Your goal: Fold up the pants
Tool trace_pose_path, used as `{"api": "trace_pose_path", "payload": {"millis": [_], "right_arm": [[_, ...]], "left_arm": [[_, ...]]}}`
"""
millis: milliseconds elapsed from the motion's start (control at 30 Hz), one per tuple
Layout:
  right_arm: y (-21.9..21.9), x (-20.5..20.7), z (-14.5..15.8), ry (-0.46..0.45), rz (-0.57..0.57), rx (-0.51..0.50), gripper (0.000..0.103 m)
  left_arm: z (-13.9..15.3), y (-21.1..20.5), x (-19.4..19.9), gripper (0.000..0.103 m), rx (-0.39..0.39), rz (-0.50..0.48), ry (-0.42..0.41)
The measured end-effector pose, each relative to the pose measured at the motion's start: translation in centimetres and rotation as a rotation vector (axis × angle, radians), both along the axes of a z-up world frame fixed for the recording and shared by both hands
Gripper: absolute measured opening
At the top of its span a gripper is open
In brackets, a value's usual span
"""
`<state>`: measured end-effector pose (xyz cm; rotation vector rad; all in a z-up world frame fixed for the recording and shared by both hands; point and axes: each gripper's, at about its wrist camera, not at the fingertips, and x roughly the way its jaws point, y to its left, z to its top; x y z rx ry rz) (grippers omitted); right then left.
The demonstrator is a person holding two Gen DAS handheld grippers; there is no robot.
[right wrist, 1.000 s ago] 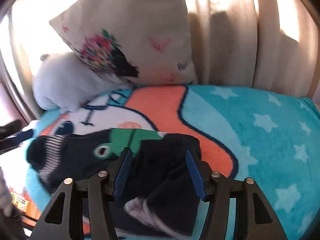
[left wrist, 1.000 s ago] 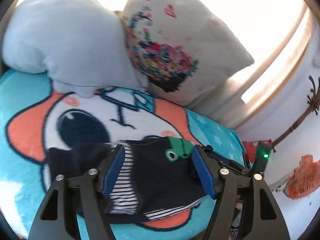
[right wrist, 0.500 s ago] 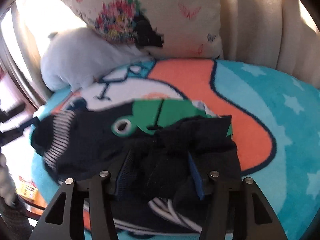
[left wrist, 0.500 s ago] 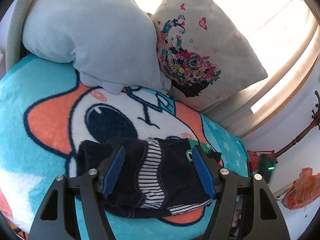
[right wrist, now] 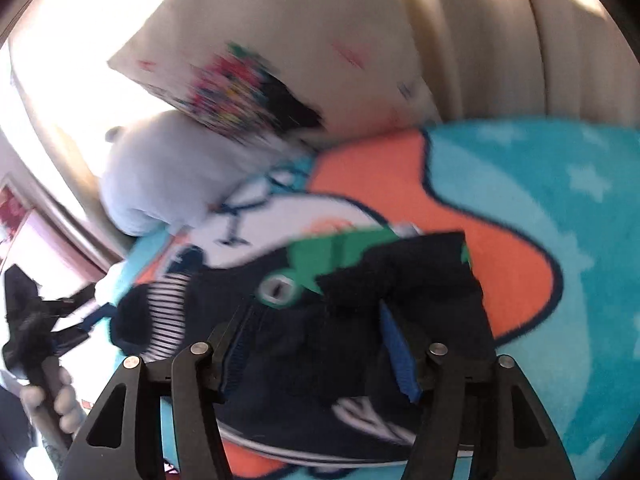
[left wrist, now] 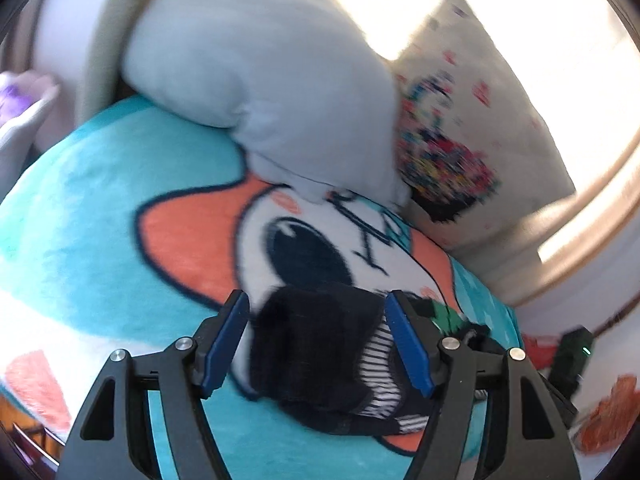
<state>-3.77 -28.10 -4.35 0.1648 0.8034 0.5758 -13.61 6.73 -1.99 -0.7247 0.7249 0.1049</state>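
Small dark navy pants (left wrist: 324, 356) with striped lining and a green frog patch lie bunched and folded on a teal and orange cartoon blanket (left wrist: 100, 248). My left gripper (left wrist: 318, 340) is open, its blue pads either side of the pants' left end. In the right wrist view the pants (right wrist: 352, 320) lie under my right gripper (right wrist: 316, 344), which is open and just above the folded dark cloth. The left gripper and the hand holding it show at that view's left edge (right wrist: 44, 332).
A pale grey plush pillow (left wrist: 256, 68) and a cream floral cushion (left wrist: 472, 120) lean against the sofa back behind the pants. The blanket (right wrist: 540, 208) spreads to the right with white stars. Red and orange items (left wrist: 604, 420) lie on the floor at right.
My left gripper has swung left, so the pants now sit toward its right finger. My right gripper has shifted a little over the pants. Both views are blurred by motion.
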Motion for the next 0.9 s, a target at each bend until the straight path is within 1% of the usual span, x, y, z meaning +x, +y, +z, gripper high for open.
{"api": "trace_pose_path", "payload": {"millis": [67,100,167,200,267,300,367,400,467,533,600,700,767,800,867,900], "right_arm": [[1.4,-0.6,1.0,-0.025,0.030,-0.029,0.068],[2.8,-0.9,1.5,-0.025,0.079,-0.038,0.069],[5.3,-1.5,1.4,-0.010,0.164,-0.050,0.069],[7.3,-1.8,1.3,0.003,0.224,-0.067,0.069],[10.3,-2.2,0.9,0.024,0.306,-0.097,0.069],[12.5,-2.3,0.8,0.044,0.353,-0.113,0.069],[15.2,-2.3,0.7,0.066,0.397,-0.155,0.069],[16.6,-2.4,0.9,0.059,0.403,-0.196,0.069],[17.1,-2.4,0.9,0.041,0.395,-0.229,0.069],[16.5,-2.0,0.4,0.059,0.395,-0.237,0.069],[14.5,-1.5,-0.2,0.076,0.358,-0.228,0.069],[10.7,-1.7,0.4,0.083,0.331,-0.157,0.069],[7.7,-2.5,1.7,0.054,0.306,-0.116,0.069],[5.9,-2.9,2.5,0.023,0.276,-0.106,0.070],[4.1,-2.9,3.3,-0.030,0.193,-0.136,0.074],[3.3,-2.7,3.5,-0.052,0.150,-0.160,0.074]], "left_arm": [[-0.5,1.3,-0.5,0.070,-0.016,0.053,0.014],[-0.7,1.9,-0.7,0.070,-0.020,0.074,0.023],[-1.0,2.7,-1.3,0.070,-0.026,0.095,0.029],[-0.9,3.0,-1.6,0.070,-0.013,0.109,0.031],[-0.7,3.3,-2.1,0.070,0.038,0.137,0.040],[-0.6,3.6,-2.5,0.070,0.061,0.152,0.044],[-0.7,4.2,-3.2,0.070,0.063,0.172,0.040],[-0.8,4.6,-3.6,0.070,0.053,0.175,0.035],[-0.9,5.1,-4.3,0.070,0.051,0.179,0.029],[-1.0,5.6,-4.7,0.070,0.059,0.178,0.020],[-1.1,6.1,-4.9,0.070,0.048,0.176,0.011],[-1.2,6.1,-4.6,0.070,0.035,0.155,-0.001],[-1.2,6.0,-4.2,0.070,0.031,0.141,-0.005],[-1.2,5.8,-4.0,0.070,0.027,0.131,-0.008],[-1.1,5.1,-3.6,0.070,0.022,0.112,-0.013],[-1.0,4.7,-3.4,0.070,0.020,0.100,-0.016]]}}
